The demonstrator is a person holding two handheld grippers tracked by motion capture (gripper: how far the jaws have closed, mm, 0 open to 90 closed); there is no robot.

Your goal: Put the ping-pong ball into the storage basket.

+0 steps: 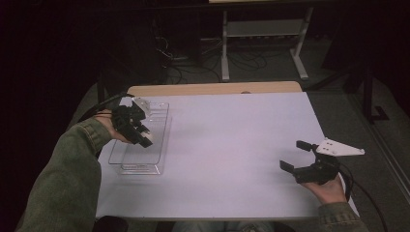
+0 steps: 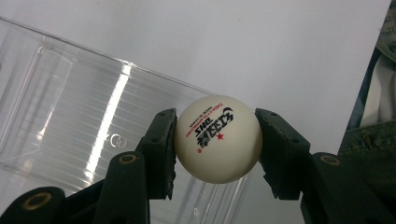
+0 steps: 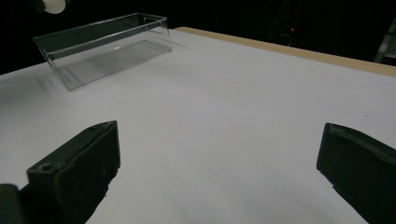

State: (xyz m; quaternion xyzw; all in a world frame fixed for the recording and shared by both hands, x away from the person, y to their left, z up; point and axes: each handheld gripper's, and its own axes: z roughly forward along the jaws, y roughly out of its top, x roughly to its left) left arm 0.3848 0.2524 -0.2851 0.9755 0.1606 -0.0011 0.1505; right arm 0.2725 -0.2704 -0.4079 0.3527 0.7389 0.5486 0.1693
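Ball held over the tray – right tool idle

The left tool point(image 2: 215, 140) grips a white ball point(image 2: 217, 138) between its two pads, one pressed to each side, the red and black print facing the camera in the left gripper view. The ball hangs just above the clear tray point(image 1: 162, 126), over its near half, not touching it as far as the pictures tell. The tray itself sits on the desk point(image 1: 232, 145) near the left edge, its long side running away from the person. The right tool point(image 1: 296, 155) rests well apart from the tray, by the desk's right edge – its jaws stand wide apart with nothing between them, pointing across the bare white top toward the tray point(image 3: 107, 46).
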